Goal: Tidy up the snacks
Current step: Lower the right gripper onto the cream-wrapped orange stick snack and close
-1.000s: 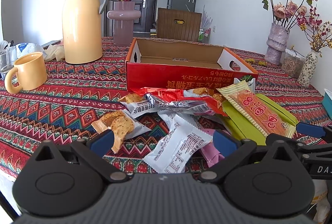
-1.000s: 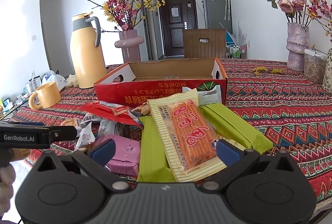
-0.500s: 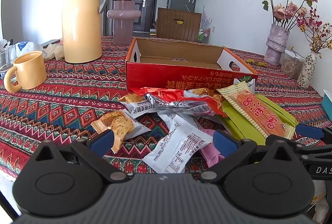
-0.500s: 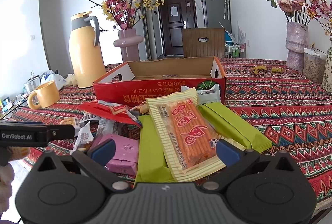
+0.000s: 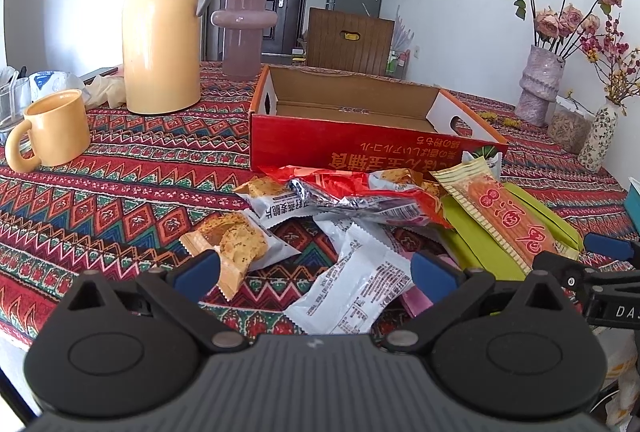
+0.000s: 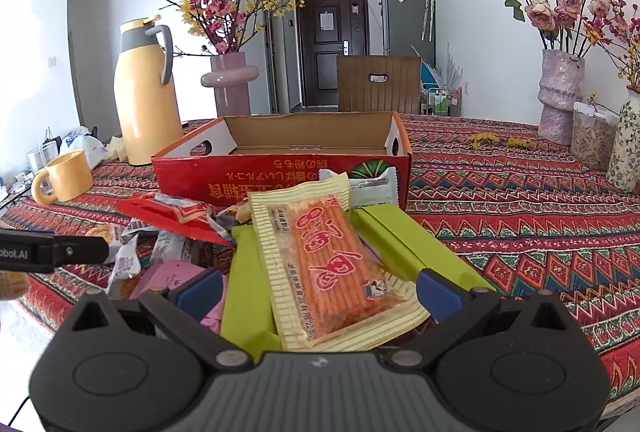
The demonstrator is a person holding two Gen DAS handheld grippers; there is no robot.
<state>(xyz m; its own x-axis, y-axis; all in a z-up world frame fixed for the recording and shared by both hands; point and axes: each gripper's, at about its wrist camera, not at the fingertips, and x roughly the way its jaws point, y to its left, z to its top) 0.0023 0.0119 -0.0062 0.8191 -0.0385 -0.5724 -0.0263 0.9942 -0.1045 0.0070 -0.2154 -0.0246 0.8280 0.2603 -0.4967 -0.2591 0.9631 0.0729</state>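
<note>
While the open red cardboard box point(image 5: 360, 147) is seen empty, nothing is judged sorted: the crinkly wrapped snack packets point(image 5: 360, 232) lie heaped before it on the bench, both grippers point(image 5: 316, 272) point(image 6: 320, 288) spread apart, empty.

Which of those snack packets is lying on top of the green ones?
The long yellow-striped packet with the orange sticks and red lettering. It lies across the two green packets, while the other wrappers sit on the cloth to its left.
</note>
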